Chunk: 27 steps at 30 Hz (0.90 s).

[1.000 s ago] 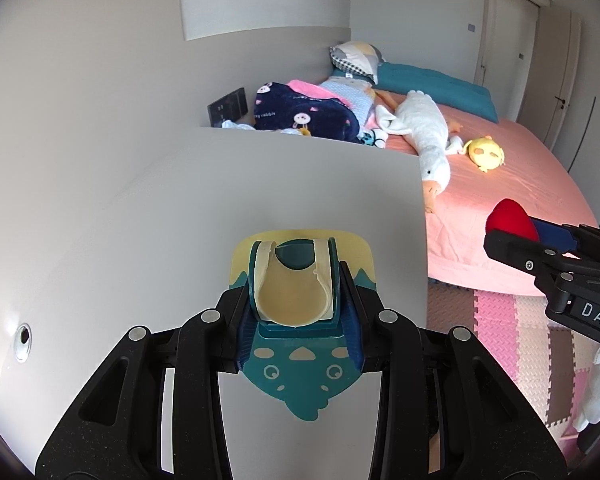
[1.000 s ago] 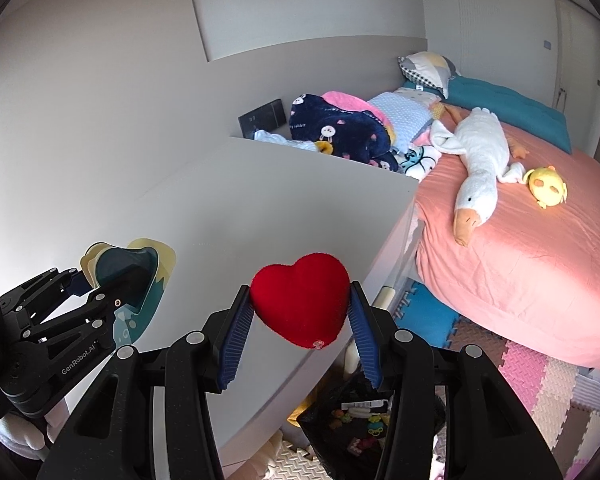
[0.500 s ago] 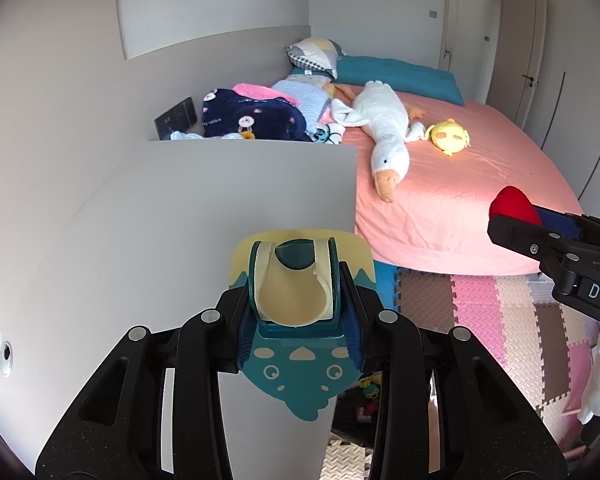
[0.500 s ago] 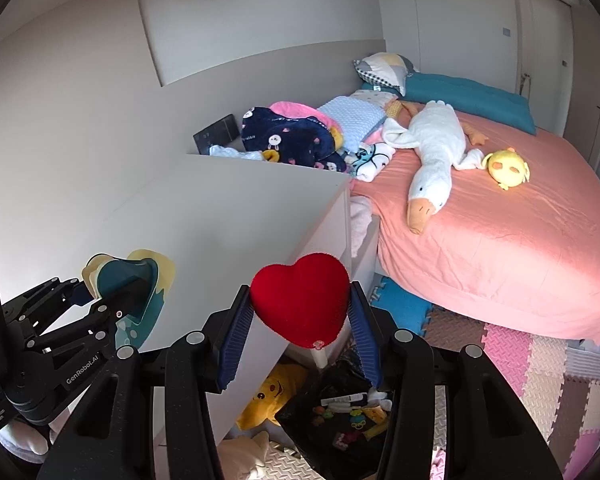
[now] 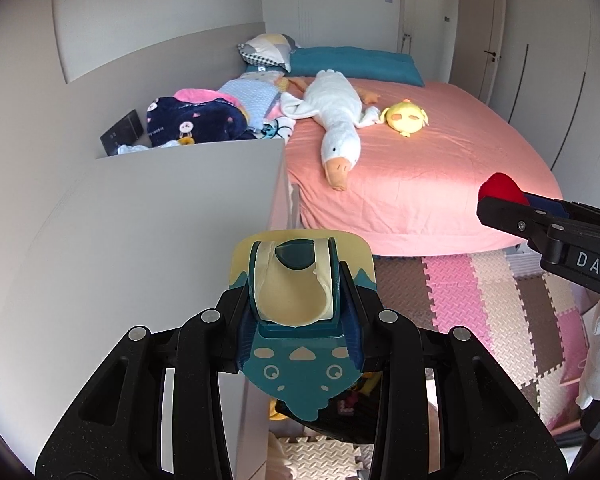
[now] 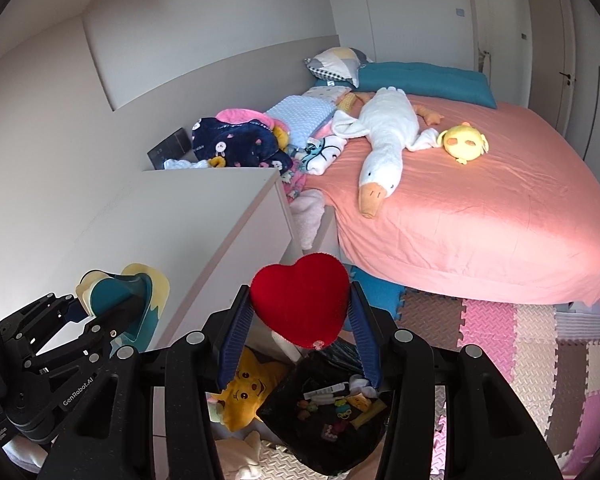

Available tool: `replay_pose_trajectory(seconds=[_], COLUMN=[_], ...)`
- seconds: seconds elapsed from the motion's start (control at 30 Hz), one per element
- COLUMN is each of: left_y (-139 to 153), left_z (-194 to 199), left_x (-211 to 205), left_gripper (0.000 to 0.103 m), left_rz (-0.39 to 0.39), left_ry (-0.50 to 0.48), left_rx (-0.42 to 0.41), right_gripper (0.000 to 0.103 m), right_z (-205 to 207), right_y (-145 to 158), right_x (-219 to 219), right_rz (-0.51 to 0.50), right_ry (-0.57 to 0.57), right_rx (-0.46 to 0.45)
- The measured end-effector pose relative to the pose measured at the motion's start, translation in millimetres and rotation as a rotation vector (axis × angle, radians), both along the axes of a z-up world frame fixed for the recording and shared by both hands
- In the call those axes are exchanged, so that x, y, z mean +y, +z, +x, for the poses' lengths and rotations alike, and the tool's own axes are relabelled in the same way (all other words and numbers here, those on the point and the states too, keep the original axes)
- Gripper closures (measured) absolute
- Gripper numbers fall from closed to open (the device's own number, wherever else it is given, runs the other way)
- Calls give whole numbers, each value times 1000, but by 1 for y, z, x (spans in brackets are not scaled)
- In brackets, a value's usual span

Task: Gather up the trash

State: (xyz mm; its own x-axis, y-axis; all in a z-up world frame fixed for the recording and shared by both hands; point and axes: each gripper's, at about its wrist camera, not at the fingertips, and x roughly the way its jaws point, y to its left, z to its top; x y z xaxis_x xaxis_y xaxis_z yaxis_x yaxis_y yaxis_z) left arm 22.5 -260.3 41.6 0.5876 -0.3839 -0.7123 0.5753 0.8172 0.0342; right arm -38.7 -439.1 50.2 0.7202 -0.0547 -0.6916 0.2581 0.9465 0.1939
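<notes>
My left gripper (image 5: 296, 304) is shut on a teal and yellow cartoon slipper (image 5: 296, 344), held in the air past the front edge of a white cabinet (image 5: 160, 216). The slipper also shows in the right wrist view (image 6: 128, 304). My right gripper (image 6: 300, 320) is shut on a red heart plush (image 6: 300, 300), held above an open black trash bag (image 6: 332, 412) on the floor that holds several small colourful items. In the left wrist view the heart (image 5: 500, 188) sticks out at the right.
A pink bed (image 6: 480, 216) carries a white goose plush (image 6: 384, 140), a yellow chick plush (image 6: 464, 144) and piled clothes (image 6: 240, 144). A yellow plush (image 6: 248, 396) lies beside the bag. Foam floor mats (image 6: 520, 340) cover the floor on the right.
Both grippers have swung right, away from the cabinet top and out over the floor. The trash bag has come into view under the heart. Both grips are unchanged.
</notes>
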Motion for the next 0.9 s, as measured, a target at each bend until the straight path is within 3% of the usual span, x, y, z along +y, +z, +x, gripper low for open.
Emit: replay_pose_trajectory(seconds=[0.3,0.37,0.4,0.47,0.9], left_y=[-12,-12,-9,-4,3], left_z=[-12,-14,-16,-20,-17], left_x=[-20,-20,-16,-10,5], left_gripper=[67,35,5,7,7], left_rz=[13,28,30,27,13], left_ry=[-81,-88,-72,-61,-34], left_rx=[44,38,9,-39,-57], right_gripper=[53,39,27,26,26], right_z=[-6,-5,-6,-5,1], right_y=[-7,-7,-5,-5,-4], right_x=[-22,-25,-26,-28,-25], right_rz=[14,3,-12,-36,-37], right_ry=[-51,-86,-109,-130,-115], right_rx=[14,23,13,12,18])
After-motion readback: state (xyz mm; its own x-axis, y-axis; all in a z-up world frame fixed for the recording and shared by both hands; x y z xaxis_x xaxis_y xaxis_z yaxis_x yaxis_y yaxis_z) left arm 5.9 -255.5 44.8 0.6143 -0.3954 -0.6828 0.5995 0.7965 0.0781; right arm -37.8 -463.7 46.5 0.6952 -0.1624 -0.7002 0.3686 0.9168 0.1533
